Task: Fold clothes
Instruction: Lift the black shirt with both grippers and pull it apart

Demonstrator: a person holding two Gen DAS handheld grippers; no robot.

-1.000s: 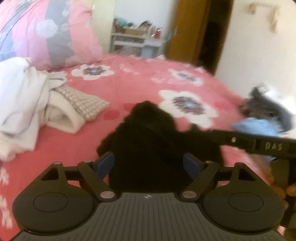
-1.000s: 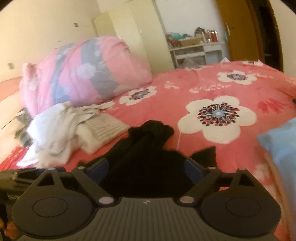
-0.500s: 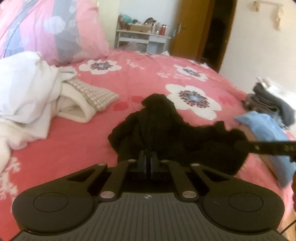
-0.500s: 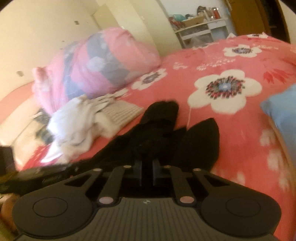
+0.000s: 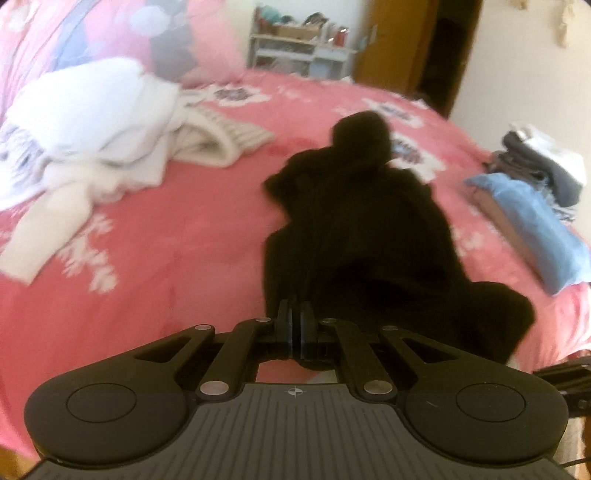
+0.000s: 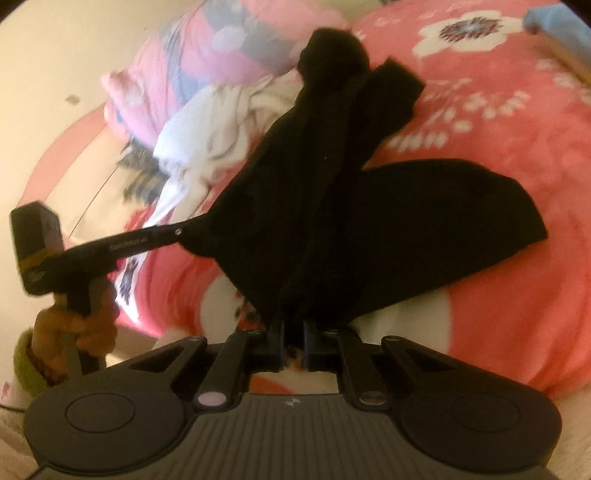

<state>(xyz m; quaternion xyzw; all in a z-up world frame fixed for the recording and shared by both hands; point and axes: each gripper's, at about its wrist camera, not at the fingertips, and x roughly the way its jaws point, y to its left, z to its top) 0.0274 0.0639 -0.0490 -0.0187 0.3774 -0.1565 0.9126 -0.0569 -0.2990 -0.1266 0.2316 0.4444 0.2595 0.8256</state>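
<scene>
A black garment [image 5: 369, 229] lies bunched on the pink flowered bed [image 5: 177, 240]. My left gripper [image 5: 295, 325] is shut on its near edge. In the right wrist view the same garment [image 6: 354, 192] hangs lifted and stretched, and my right gripper [image 6: 293, 339] is shut on another part of its edge. The left gripper also shows in the right wrist view [image 6: 184, 232], pinching the garment's left corner.
A heap of white and cream clothes [image 5: 96, 125] lies at the left by a large pink pillow [image 5: 110, 33]. A folded blue piece [image 5: 532, 229] and a grey stack [image 5: 539, 162] sit at the bed's right edge. A white shelf [image 5: 303, 48] and doorway stand behind.
Both grippers went from open to shut on the black garment, then lifted and pulled it toward the bed's near edge, stretching it between them.
</scene>
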